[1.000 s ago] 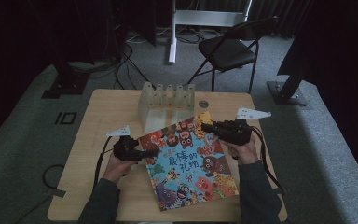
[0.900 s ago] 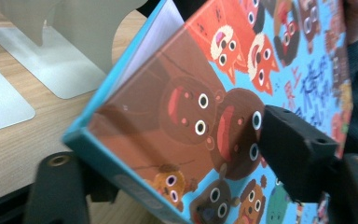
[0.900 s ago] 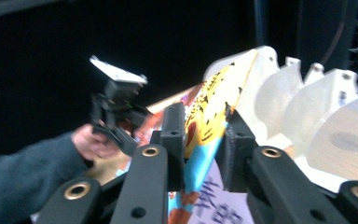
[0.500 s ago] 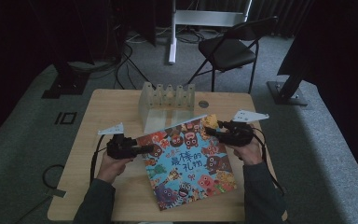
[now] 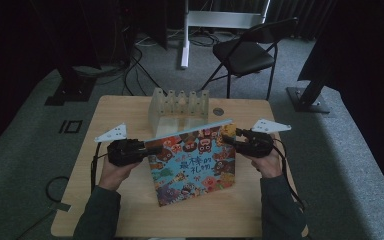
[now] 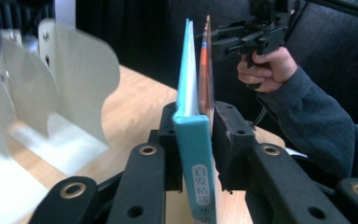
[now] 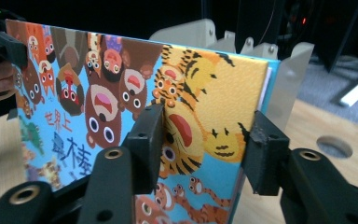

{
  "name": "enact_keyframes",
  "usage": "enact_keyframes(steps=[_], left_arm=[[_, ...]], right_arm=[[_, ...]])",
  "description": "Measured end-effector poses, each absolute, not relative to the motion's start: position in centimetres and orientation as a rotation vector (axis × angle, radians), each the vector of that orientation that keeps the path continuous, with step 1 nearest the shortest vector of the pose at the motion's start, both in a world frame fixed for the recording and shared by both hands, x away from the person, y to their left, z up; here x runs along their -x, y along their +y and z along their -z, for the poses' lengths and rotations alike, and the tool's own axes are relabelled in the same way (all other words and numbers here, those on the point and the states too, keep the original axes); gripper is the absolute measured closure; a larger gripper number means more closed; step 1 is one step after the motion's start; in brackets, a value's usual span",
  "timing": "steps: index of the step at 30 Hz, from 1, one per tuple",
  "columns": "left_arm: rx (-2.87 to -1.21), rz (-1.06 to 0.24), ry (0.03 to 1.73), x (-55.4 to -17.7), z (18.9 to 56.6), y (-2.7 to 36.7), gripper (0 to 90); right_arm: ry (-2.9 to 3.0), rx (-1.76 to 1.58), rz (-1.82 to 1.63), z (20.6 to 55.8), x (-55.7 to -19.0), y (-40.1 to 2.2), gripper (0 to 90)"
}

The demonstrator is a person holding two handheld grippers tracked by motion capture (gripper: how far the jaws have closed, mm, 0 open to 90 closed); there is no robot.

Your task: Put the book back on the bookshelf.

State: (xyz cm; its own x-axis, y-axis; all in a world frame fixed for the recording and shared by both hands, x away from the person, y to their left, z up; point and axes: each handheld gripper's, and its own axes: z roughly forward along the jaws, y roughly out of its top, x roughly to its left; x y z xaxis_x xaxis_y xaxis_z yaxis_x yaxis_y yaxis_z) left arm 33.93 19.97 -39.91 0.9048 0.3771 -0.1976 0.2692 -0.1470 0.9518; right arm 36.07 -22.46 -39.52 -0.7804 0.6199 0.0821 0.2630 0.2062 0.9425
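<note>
2 grippers share the work now, and the picture book [image 5: 195, 160] is tipped up between them over the middle of the tabletop [image 5: 130, 210], its lower corner toward your near edge and its top edge raised toward the rack. Your left gripper [image 5: 147, 150] has its jaws clamped on the spine end, as the left gripper view shows with the teal spine [image 6: 193, 154] squeezed between both pads. Your right gripper [image 5: 232, 139] sits at the opposite upper corner; in the right gripper view its jaws straddle the tiger-printed corner [image 7: 214, 107] with a gap showing, so they look parted around the book rather than pinching it.

Judging by the pose, you are in the step of standing the book upright. Behind it, against the far edge, the white divider rack [image 5: 179, 104] waits with its slots. The next move likely calls for steadying the right corner, finishing the tilt to vertical, then carrying the book forward squarely into 1 slot without twisting the cover.
</note>
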Motion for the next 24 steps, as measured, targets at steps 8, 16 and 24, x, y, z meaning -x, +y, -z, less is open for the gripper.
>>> enact_keyframes(steps=[8, 16, 24], left_arm=[[-1.792, -0.283, 0.39, -32.3, 38.1, 19.5, 78.3], [-1.756, -0.272, 0.383, -31.8, 39.1, 19.8, 76.2], [-1.75, -0.233, 0.367, -31.6, 39.7, 19.5, 67.4]], right_arm=[[2.109, -0.792, -1.611, 39.1, -35.9, -22.3, 53.6], [2.118, -0.763, -1.628, 39.4, -35.5, -22.6, 54.0], [2.12, -0.798, -1.634, 40.1, -35.6, -23.6, 51.8]])
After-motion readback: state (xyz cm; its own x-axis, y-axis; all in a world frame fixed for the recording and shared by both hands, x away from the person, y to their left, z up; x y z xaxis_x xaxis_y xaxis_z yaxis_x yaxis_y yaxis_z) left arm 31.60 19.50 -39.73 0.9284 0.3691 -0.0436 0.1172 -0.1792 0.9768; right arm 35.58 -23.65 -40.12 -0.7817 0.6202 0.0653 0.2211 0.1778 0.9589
